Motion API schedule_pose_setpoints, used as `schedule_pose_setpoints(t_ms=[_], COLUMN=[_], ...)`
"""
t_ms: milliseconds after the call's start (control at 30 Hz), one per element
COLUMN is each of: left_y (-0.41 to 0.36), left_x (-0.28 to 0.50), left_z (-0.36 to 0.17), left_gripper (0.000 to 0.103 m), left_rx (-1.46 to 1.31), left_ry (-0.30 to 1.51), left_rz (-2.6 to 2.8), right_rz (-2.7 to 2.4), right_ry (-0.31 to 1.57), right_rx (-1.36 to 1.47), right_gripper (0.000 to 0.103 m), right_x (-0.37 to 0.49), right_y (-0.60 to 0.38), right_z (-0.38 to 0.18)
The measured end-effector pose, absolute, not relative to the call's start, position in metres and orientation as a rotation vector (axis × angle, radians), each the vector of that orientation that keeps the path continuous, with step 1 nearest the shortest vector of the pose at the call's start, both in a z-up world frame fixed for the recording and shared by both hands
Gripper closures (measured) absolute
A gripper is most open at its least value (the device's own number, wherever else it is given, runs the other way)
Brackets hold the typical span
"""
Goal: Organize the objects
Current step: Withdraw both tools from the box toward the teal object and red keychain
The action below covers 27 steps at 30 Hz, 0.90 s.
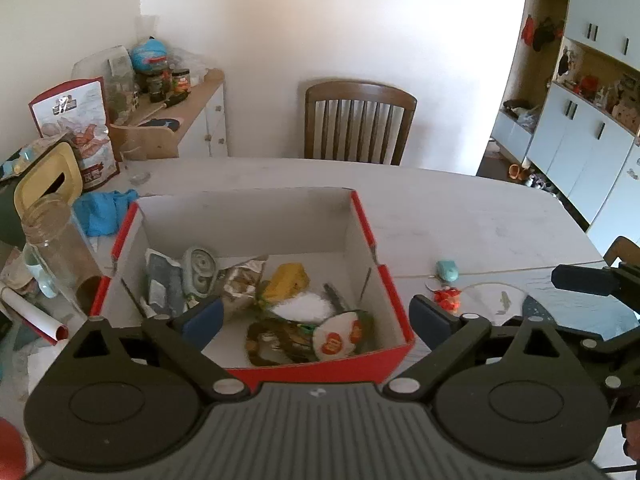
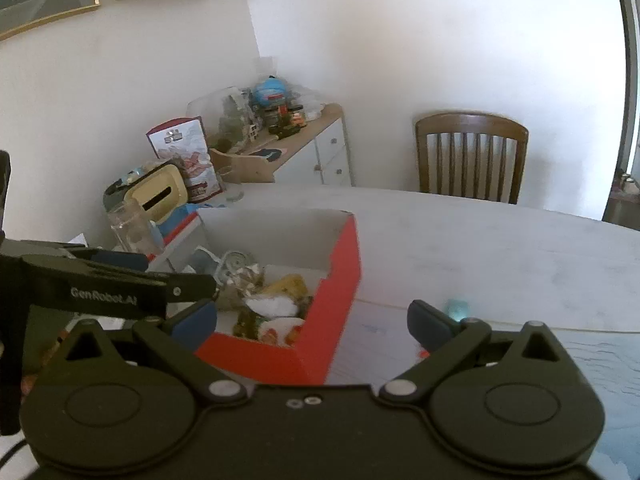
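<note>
1. Two grippers hang near the box (image 1: 394,308), on its near side: the left gripper (image 1: 316,316) is spread wide with nothing between its pads, and the right gripper (image 2: 312,318) is likewise spread and empty.
2. Most items already lie in the box, in the middle of the bench (image 1: 460,216): a yellow pack (image 1: 288,280), a foil bag (image 1: 240,280), a grey case (image 1: 200,270), a round candy bag (image 1: 340,336).
3. Judging by this, the step in hand is a release just finished, with the next pick to choose.
4. Left outside, just right of the box, are a teal mouse-like thing (image 1: 447,271) and a red keyring (image 1: 446,295) near it.
5. The teal thing's long axis runs near to far; which end is its front I cannot tell.
6. A next move would call for the right gripper to swing right, drop over one of these, and close across its short side.
</note>
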State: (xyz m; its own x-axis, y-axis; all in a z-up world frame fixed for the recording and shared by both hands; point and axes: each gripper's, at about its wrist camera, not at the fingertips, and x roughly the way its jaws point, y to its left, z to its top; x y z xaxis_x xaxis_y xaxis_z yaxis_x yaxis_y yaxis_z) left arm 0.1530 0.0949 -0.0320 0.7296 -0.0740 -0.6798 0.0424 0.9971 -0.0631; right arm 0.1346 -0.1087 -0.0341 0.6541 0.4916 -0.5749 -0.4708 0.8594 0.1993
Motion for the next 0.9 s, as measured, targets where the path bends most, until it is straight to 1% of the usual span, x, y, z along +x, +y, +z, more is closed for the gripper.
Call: schedule_pose_setpoints(t_ms=[533,900], left_y=[0.031,-0.037], left_x=[0.157,0.174], left_z=[-0.035,-0.058], left_gripper=[0.001,0.001], left_rx=[-0.020,0.066], left_ry=[0.699,0.690], left_rz=[-0.115,-0.157], right_rz=[0.452,0.401], right_ry=[0.632,0.684], right_rx=[0.043,-0.011], right_gripper=[0.001,0.001], right_x=[0.145,0.188], right_y=[-0.184,-0.232], right_z=[-0.042,-0.056])
